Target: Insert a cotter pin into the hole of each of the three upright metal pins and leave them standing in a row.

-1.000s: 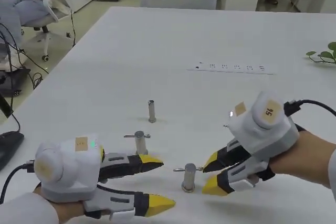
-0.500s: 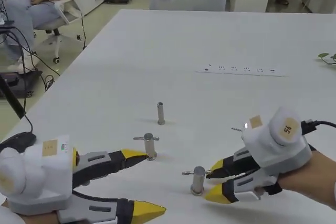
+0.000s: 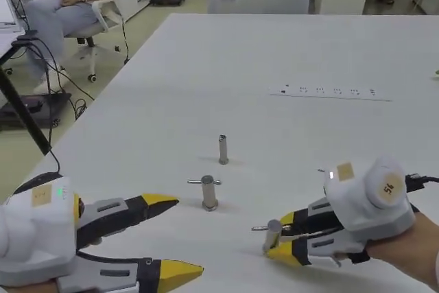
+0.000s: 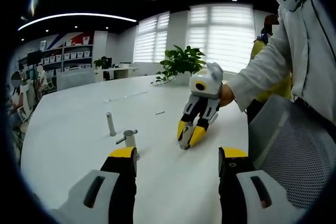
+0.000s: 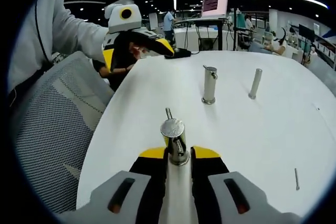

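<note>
Clamping the nearest metal pin (image 5: 173, 129) with the right gripper (image 3: 280, 238); holding the left gripper (image 3: 186, 235) wide open beside it.

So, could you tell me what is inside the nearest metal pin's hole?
A thin metal cotter pin runs through the upright steel pin, sticking out on one side; the pin's lower shaft is covered by the right gripper's yellow-tipped fingers, shut on it.

Left gripper (image 3: 175, 235): low at the near left, lying about level, yellow tips pointing toward the other gripper, jaws spread wide with nothing between them.
Right gripper (image 3: 280, 236): low at the near right, tips pointing left, jaws closed against a metal pin (image 5: 176, 135).
Right arm (image 4: 262, 72): white sleeve, hand gripping the gripper's rear.
</note>
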Action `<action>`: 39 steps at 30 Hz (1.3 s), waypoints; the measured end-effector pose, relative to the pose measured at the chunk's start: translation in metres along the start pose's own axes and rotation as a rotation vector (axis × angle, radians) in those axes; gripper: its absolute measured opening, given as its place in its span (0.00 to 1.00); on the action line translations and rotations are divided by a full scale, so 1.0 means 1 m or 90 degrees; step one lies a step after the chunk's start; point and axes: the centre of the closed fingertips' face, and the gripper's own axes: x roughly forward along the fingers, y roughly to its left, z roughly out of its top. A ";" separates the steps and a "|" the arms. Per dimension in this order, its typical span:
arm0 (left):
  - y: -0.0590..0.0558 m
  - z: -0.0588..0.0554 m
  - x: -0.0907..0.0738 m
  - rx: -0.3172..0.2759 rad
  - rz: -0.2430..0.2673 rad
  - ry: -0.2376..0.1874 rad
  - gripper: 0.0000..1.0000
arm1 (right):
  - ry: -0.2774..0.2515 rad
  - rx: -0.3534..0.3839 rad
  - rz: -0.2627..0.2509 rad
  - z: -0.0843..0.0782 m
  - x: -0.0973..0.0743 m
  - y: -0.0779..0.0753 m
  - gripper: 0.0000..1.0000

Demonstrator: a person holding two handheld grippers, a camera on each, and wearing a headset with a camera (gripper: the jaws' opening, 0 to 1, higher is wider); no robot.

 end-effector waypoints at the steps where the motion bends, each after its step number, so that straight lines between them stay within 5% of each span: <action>1: 0.000 0.000 0.000 -0.001 0.002 0.000 0.63 | -0.001 -0.010 0.002 0.000 0.001 0.001 0.18; 19: 0.002 0.003 -0.001 0.002 0.009 -0.003 0.62 | -0.024 -0.042 -0.026 0.006 0.000 -0.012 0.12; 39: 0.006 0.001 -0.008 0.001 0.022 -0.003 0.61 | -0.044 -0.034 -0.062 0.031 0.014 -0.056 0.12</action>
